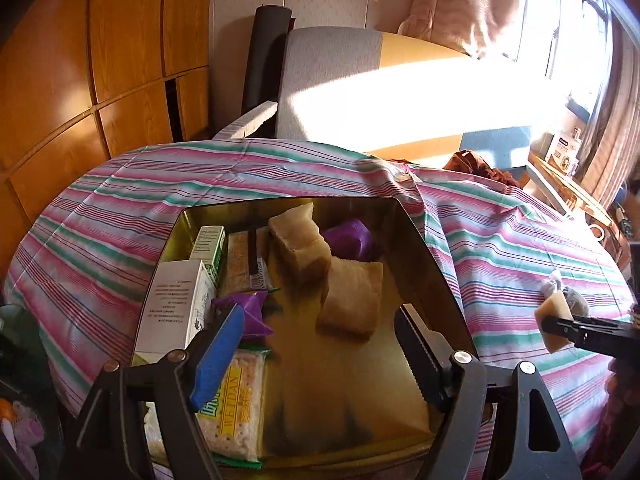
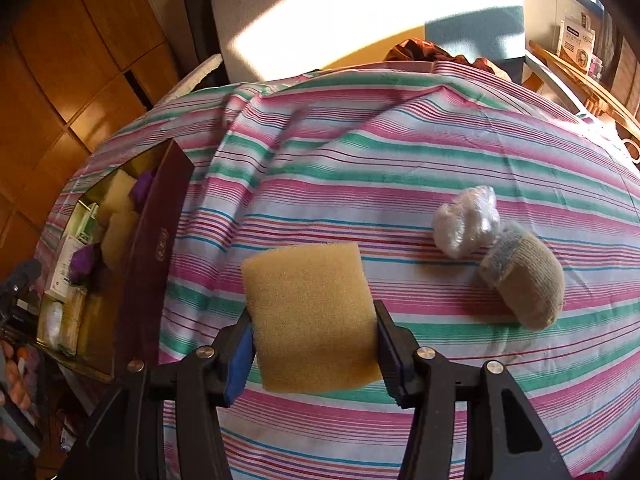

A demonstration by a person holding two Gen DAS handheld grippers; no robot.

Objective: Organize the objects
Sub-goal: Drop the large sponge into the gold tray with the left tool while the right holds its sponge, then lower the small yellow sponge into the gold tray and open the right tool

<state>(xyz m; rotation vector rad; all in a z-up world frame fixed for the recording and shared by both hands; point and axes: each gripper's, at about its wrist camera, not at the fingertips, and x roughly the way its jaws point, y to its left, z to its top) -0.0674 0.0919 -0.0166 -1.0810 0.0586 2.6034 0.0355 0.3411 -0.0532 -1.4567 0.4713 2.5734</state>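
Sponge lifted, bound for the tin

The right tongs (image 2: 314, 344) pinch a yellow sponge (image 2: 308, 316) above the striped worktop (image 2: 400, 160), likely headed for the gold tin (image 1: 436, 272), where similar sponges lie. The left tongs (image 1: 316, 344) hover wide and empty over it, leaving room

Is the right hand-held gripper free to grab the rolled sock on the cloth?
Probably not yet: the right hand-held gripper is shut on a sponge. The sock itself lies unobstructed.
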